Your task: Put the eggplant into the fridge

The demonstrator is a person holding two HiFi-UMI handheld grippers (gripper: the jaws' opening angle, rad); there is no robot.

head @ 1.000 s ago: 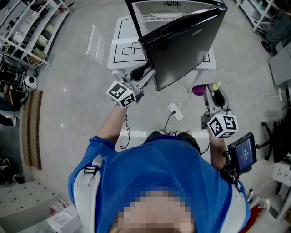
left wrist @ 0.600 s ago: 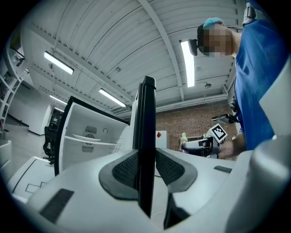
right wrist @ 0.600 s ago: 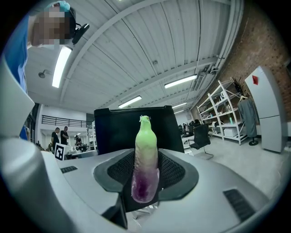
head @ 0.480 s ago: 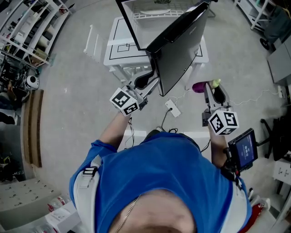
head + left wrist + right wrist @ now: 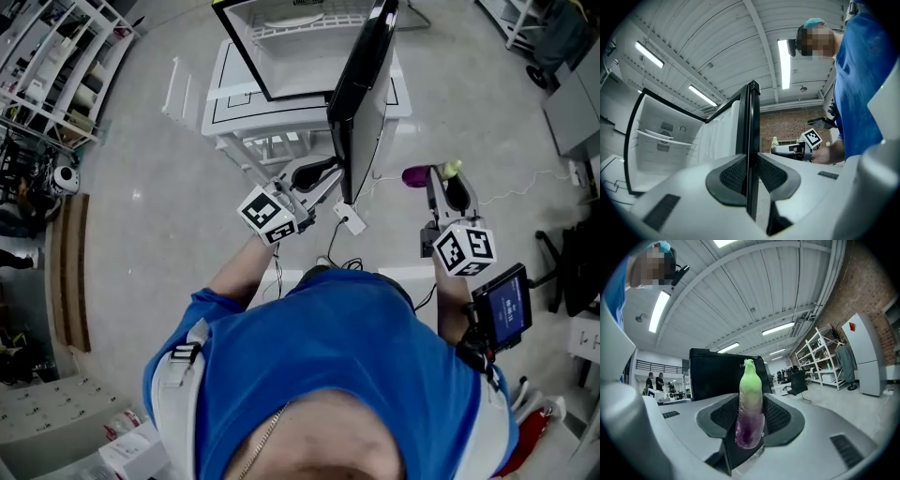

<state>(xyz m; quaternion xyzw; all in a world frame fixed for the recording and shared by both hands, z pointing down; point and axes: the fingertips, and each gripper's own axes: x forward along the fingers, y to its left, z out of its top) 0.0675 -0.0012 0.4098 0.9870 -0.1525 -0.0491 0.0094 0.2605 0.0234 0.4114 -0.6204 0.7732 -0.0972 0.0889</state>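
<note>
Two steps look done and one remains: the left hand-held gripper [image 5: 326,172], whose jaws have just been closing, pinches the edge of the fridge door [image 5: 364,84], swung open at top centre, while the right hand-held gripper [image 5: 448,180] clamps the eggplant [image 5: 422,175] at centre right, not yet inside the fridge [image 5: 291,61].

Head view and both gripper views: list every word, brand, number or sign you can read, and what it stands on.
None can be read.
Fridge door: small pale logo near its top edge, too small to read.
Screen by the right forearm: too blurred to read.
Marker cubes: square patterns only, no letters.
</note>
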